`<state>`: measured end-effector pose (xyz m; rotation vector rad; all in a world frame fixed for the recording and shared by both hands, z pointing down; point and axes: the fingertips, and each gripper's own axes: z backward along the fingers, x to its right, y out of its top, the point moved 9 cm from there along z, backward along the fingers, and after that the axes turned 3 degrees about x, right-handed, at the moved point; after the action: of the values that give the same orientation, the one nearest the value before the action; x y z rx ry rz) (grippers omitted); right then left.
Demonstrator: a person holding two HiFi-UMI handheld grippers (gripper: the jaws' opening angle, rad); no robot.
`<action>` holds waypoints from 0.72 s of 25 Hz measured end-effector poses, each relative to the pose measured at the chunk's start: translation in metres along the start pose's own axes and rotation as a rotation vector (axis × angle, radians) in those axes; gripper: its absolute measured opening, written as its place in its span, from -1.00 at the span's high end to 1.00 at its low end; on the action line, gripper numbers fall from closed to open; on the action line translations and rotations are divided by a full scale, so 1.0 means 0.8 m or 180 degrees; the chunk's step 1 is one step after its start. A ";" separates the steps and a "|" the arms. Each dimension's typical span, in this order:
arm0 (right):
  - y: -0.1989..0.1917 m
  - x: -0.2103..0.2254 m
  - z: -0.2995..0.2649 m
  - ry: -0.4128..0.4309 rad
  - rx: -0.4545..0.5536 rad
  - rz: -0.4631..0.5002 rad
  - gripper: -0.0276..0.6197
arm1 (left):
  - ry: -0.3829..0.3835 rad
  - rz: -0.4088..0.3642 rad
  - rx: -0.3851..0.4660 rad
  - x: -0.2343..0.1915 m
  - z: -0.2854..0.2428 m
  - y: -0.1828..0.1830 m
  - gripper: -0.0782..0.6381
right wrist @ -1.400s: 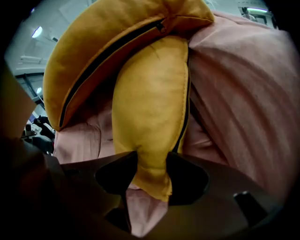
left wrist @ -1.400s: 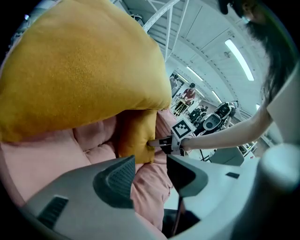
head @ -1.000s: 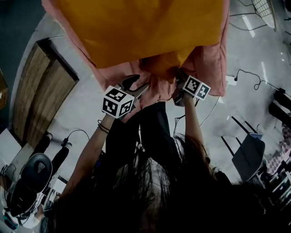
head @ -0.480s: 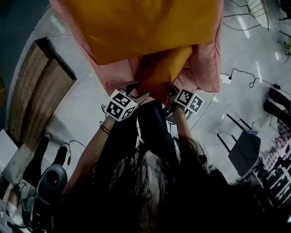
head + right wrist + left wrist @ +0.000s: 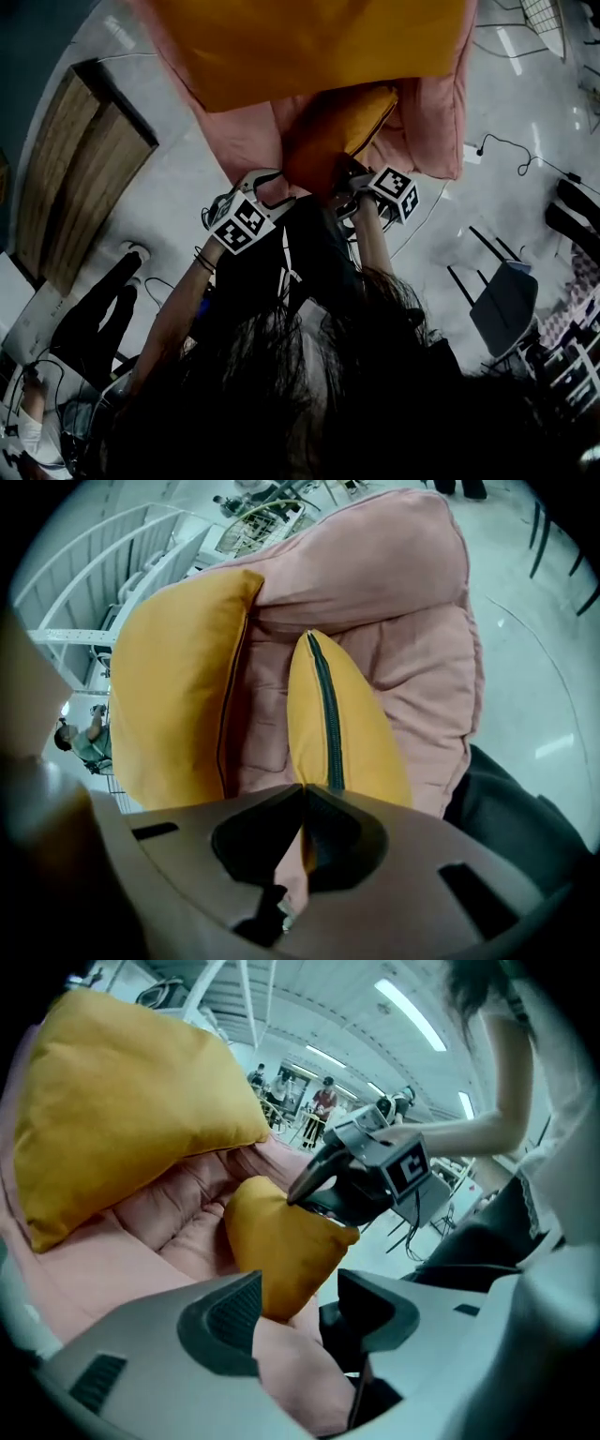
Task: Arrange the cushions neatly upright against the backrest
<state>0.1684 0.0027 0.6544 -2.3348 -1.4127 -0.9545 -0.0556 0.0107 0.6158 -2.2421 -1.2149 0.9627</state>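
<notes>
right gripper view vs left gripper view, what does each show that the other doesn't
Only the right gripper view: the zip along the small cushion, with the right tongs shut on that edge.
Only the left gripper view: the left tongs, open and just opened wider, with the small cushion's lower end between them but not pressed; also the person's arm.
Both: the small cushion, the big cushion and the pink sofa.
</notes>
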 end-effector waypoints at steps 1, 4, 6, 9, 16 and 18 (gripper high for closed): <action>0.000 -0.007 -0.005 0.0040 -0.0045 -0.0016 0.81 | 0.0052 -0.0133 0.0000 0.004 -0.003 0.000 0.07; -0.006 -0.024 -0.021 0.0152 -0.0157 -0.0081 0.82 | 0.0142 -0.0494 0.0014 0.015 -0.021 0.007 -0.12; -0.007 -0.032 -0.031 0.0201 -0.0211 -0.0121 0.82 | 0.0237 -0.0643 -0.0101 0.020 -0.043 0.007 -0.18; -0.012 -0.041 -0.043 0.0218 -0.0270 -0.0154 0.82 | 0.0619 -0.0441 -0.0094 0.018 -0.072 0.008 -0.19; -0.009 -0.070 -0.044 0.0561 -0.0242 0.0715 0.82 | 0.0817 -0.0080 -0.0066 0.002 -0.085 0.009 -0.04; 0.005 -0.077 -0.032 0.0616 -0.0157 0.1276 0.81 | 0.0778 -0.0004 -0.0028 0.001 -0.080 0.009 -0.01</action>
<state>0.1421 -0.0556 0.6340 -2.3562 -0.8145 -1.0636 -0.0045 0.0053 0.6545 -2.2859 -1.1127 0.6596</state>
